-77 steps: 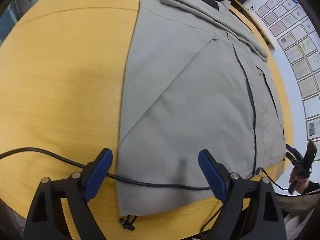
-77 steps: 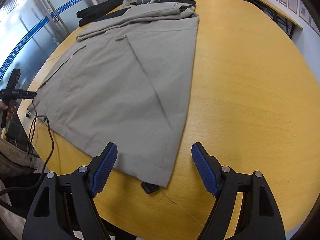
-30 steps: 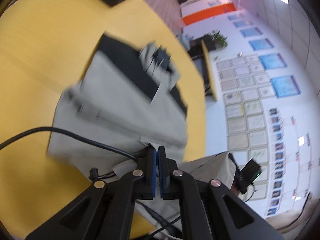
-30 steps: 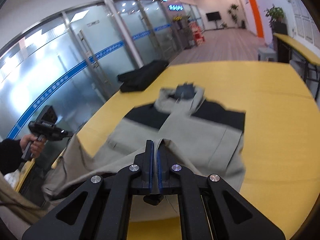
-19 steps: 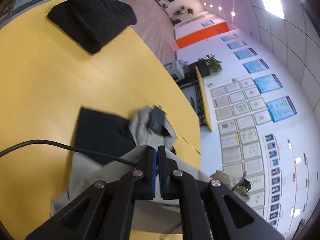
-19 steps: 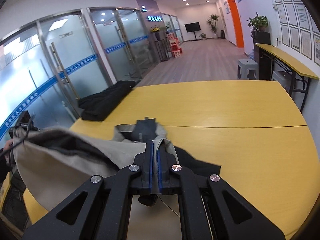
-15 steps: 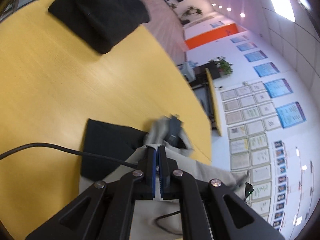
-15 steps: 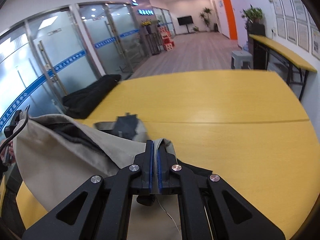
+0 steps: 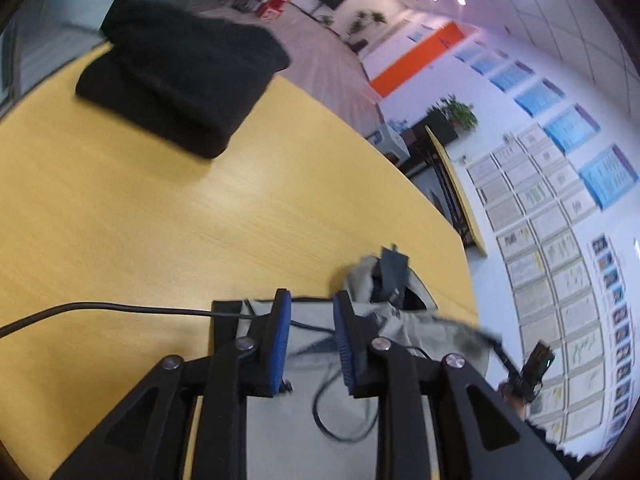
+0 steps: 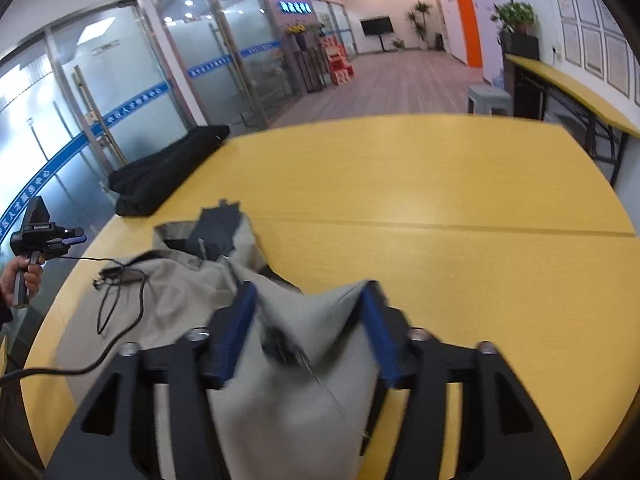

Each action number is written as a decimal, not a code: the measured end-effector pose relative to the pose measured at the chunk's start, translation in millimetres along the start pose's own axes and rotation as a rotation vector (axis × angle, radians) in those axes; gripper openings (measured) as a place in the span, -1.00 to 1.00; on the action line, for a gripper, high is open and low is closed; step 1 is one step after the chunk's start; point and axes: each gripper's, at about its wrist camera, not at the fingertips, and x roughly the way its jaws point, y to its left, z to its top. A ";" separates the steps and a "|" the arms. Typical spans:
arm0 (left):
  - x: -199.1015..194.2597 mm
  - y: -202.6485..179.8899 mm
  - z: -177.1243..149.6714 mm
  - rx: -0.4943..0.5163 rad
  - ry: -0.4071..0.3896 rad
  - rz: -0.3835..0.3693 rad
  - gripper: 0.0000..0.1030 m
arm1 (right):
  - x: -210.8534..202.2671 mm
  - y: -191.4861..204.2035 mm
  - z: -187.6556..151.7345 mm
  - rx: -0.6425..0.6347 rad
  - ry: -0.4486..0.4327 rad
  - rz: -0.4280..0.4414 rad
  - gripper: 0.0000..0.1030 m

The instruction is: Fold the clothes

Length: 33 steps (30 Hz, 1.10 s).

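A beige jacket with dark collar lining [image 10: 188, 300] lies folded over on the yellow table [image 10: 460, 184]. My right gripper [image 10: 306, 322] is open, its blue pads apart, with the folded beige hem lying between and under them. My left gripper [image 9: 310, 342] is open a little above the same jacket [image 9: 296, 420], the collar [image 9: 384, 276] just beyond it. The left gripper also shows in the right wrist view [image 10: 42, 236], held in a hand at the far left.
A folded black garment [image 9: 180, 80] lies at the table's far left corner, and shows in the right wrist view [image 10: 168, 168] too. A black cable [image 9: 112, 308] crosses the table and jacket. A yellow bench [image 10: 568, 84] stands along the right wall.
Both grippers carried the jacket's bottom hem up and over toward the collar, then opened and let go of it. The jacket now lies folded in half.
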 end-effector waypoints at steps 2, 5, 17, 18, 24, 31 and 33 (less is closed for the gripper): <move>-33.1 -18.9 -4.2 0.078 0.015 0.004 -0.57 | -18.4 12.0 7.8 -0.018 -0.083 -0.003 0.69; -101.1 -47.5 -12.8 0.188 -0.007 0.073 -0.22 | -36.2 16.5 15.2 -0.019 -0.134 0.014 0.79; 5.6 -40.6 -56.3 0.466 0.199 0.130 0.45 | 21.6 -38.6 -36.6 0.151 0.096 -0.070 0.82; 30.8 -34.3 -56.5 0.511 0.221 0.145 0.44 | 27.5 -44.3 -37.6 0.175 0.109 -0.068 0.82; 107.8 -25.7 -73.9 0.926 0.256 0.246 0.38 | 56.5 -61.1 -36.5 0.214 0.168 -0.028 0.79; 105.8 -29.3 -93.8 1.373 0.127 0.190 0.39 | 69.6 -57.7 -42.7 0.142 0.188 -0.015 0.76; 108.4 -28.4 -97.1 1.461 0.146 0.169 0.40 | 71.3 -57.8 -45.5 0.136 0.188 -0.019 0.75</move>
